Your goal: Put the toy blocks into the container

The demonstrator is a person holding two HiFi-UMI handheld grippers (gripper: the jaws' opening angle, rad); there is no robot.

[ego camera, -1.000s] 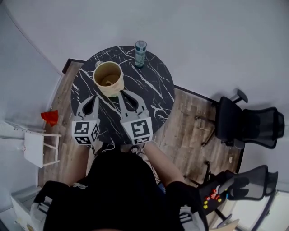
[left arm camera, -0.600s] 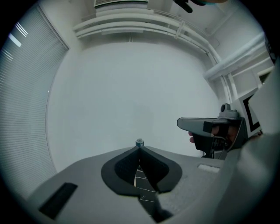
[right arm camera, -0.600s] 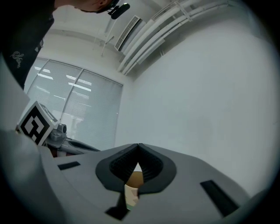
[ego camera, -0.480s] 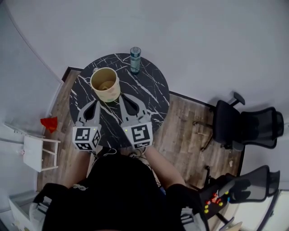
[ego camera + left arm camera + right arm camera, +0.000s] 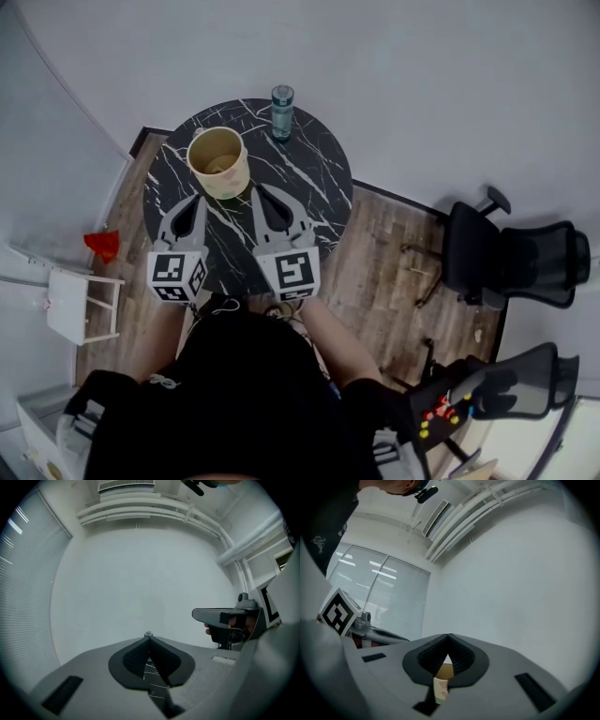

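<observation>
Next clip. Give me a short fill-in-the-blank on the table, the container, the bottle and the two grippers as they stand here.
1. The beige container stands on a ___ black marble table.
2. The bottle stands ___ from the person than the container does.
3. The left gripper and the right gripper both have their jaws ___, with nothing held.

Missing words: round; farther; shut

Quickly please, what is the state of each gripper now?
Left gripper: closed, holding nothing.
Right gripper: closed, holding nothing.
</observation>
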